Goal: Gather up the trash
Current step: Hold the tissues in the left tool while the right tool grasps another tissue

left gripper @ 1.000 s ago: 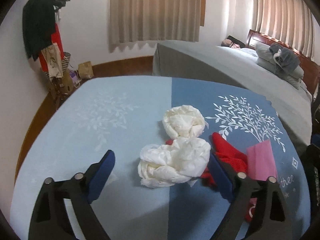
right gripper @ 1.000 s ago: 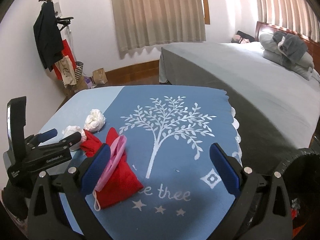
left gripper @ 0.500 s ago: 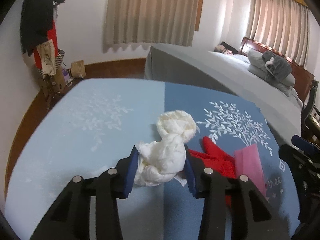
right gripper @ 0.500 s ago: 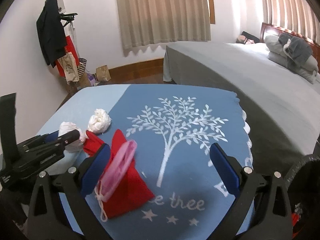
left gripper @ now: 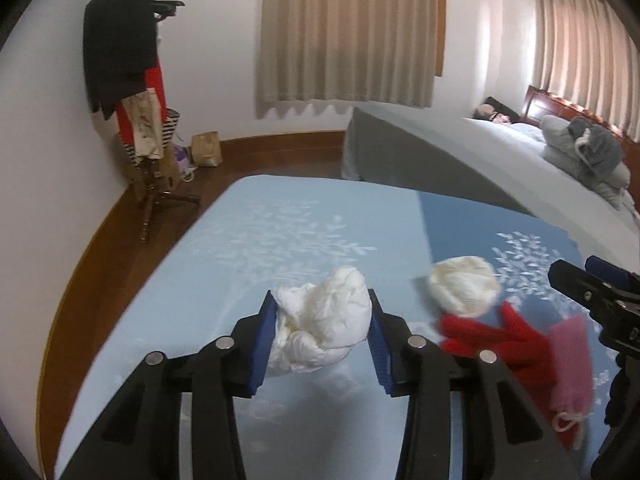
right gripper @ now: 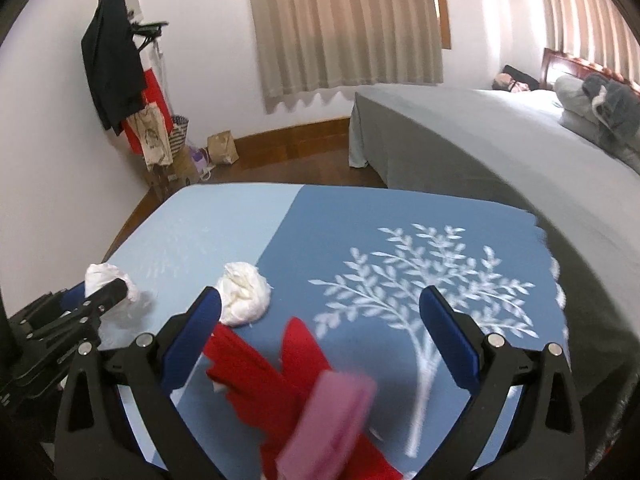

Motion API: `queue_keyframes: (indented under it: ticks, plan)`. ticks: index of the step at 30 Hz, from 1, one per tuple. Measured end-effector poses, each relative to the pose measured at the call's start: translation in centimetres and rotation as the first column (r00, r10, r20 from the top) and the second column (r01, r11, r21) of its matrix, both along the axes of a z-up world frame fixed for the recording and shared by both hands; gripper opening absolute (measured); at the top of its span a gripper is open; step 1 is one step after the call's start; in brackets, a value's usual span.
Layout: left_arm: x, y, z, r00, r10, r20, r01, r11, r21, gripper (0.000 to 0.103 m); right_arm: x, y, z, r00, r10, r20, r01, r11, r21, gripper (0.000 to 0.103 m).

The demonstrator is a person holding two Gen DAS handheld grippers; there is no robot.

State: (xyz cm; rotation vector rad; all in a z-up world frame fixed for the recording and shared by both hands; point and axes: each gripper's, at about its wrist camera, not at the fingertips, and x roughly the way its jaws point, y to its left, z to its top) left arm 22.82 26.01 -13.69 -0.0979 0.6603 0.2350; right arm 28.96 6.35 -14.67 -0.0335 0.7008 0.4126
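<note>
My left gripper is shut on a crumpled white paper wad and holds it a little above the blue tablecloth. The wad also shows in the right wrist view, between the left gripper's fingers. A second white paper wad lies on the cloth to its right, also seen in the right wrist view. My right gripper is open and empty above a red cloth and a pink cloth.
The red cloth and pink cloth lie by the second wad. A grey bed stands to the right. A coat rack with bags stands at the far left wall. The table's edge is on the right.
My left gripper closed on the nearer paper wad and lifted it leftward off the cloth. My right gripper moved left over the red and pink cloths, staying open.
</note>
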Motion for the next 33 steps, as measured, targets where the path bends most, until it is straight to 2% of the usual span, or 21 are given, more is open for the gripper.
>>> queue_keyframes:
  ticks: [12, 14, 15, 18, 21, 22, 25, 33]
  plan:
    - [0.0, 2.7, -0.2, 0.998, 0.07, 0.001, -0.07, 0.998, 0.004, 0.042, 2.7, 6.4, -2.1, 0.996, 0.057, -0.069, -0.062, 0.996, -0.07, 0.096]
    - [0.0, 2.9, -0.1, 0.997, 0.076, 0.002, -0.076, 0.997, -0.001, 0.042, 3.1, 7.2, -2.6, 0.994, 0.061, -0.096, -0.069, 0.994, -0.084, 0.089]
    - [-0.1, 2.9, -0.1, 0.997, 0.078, 0.002, -0.078, 0.997, -0.002, 0.042, 3.4, 7.5, -3.0, 0.991, 0.065, -0.116, -0.076, 0.993, -0.088, 0.082]
    - [-0.1, 3.0, -0.1, 0.997, 0.076, 0.003, -0.076, 0.997, -0.001, 0.043, 3.8, 8.5, -3.8, 0.987, 0.069, -0.148, -0.086, 0.99, -0.109, 0.072]
    - [-0.1, 3.0, -0.1, 0.997, 0.076, -0.001, -0.076, 0.997, -0.002, 0.042, 4.0, 8.7, -4.4, 0.974, 0.116, -0.194, -0.134, 0.988, -0.082, 0.048]
    - [-0.1, 2.9, -0.1, 0.997, 0.077, -0.002, -0.077, 0.997, -0.002, 0.043, 3.9, 9.0, -4.3, 0.972, 0.13, -0.194, -0.148, 0.985, -0.085, 0.045]
    - [-0.1, 2.7, 0.0, 0.997, 0.078, -0.001, -0.078, 0.997, -0.003, 0.043, 3.5, 8.9, -3.6, 0.972, 0.147, -0.181, -0.16, 0.985, -0.06, 0.041]
    - [-0.9, 1.7, 1.4, 0.998, 0.062, 0.03, -0.062, 0.998, 0.004, 0.043, 2.0, 6.3, -0.2, 0.982, 0.151, -0.113, -0.151, 0.988, 0.009, 0.041]
